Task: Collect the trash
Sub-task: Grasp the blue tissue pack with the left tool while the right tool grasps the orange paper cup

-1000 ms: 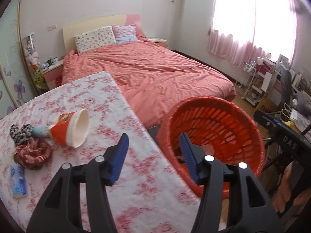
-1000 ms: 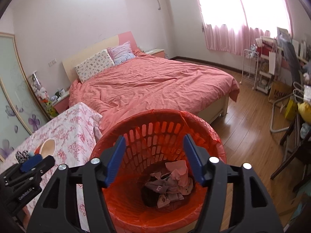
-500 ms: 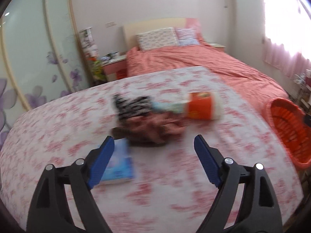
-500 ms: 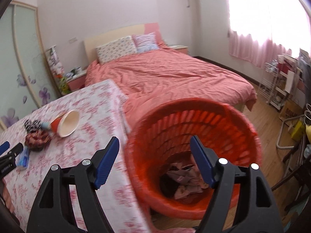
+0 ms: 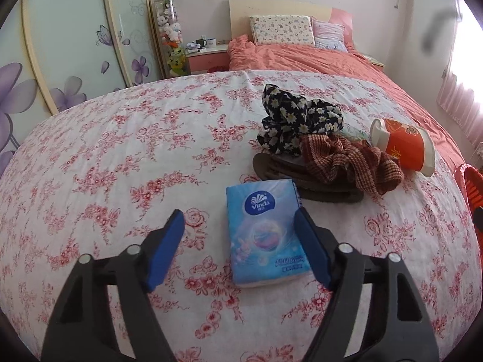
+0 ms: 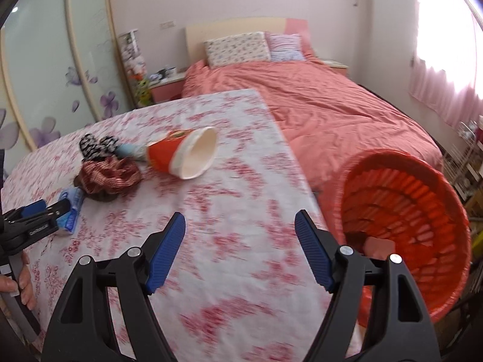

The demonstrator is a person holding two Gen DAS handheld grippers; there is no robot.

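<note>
Left wrist view: left gripper point(image 5: 238, 229) over the floral-cloth worktop point(image 5: 126, 150), its fingers point(image 5: 164, 250) spread. They have just closed in a little, and the blue tissue pack point(image 5: 265, 232) lies between them, unpinched. Pack label reads "Vinda"; the smaller print below it is illegible. Beyond the pack: a brown checked cloth point(image 5: 350, 163), a black daisy-print cloth point(image 5: 299, 120), and a red paper cup point(image 5: 404, 147) on its side, with gold characters too small to read.

Right wrist view: right gripper point(image 6: 240, 235) with fingers point(image 6: 166, 253) spread, nothing between them. Orange basket point(image 6: 422, 205) stands just beside the worktop's right edge, something pink inside. Left gripper's body shows white lettering, not readable.
</note>
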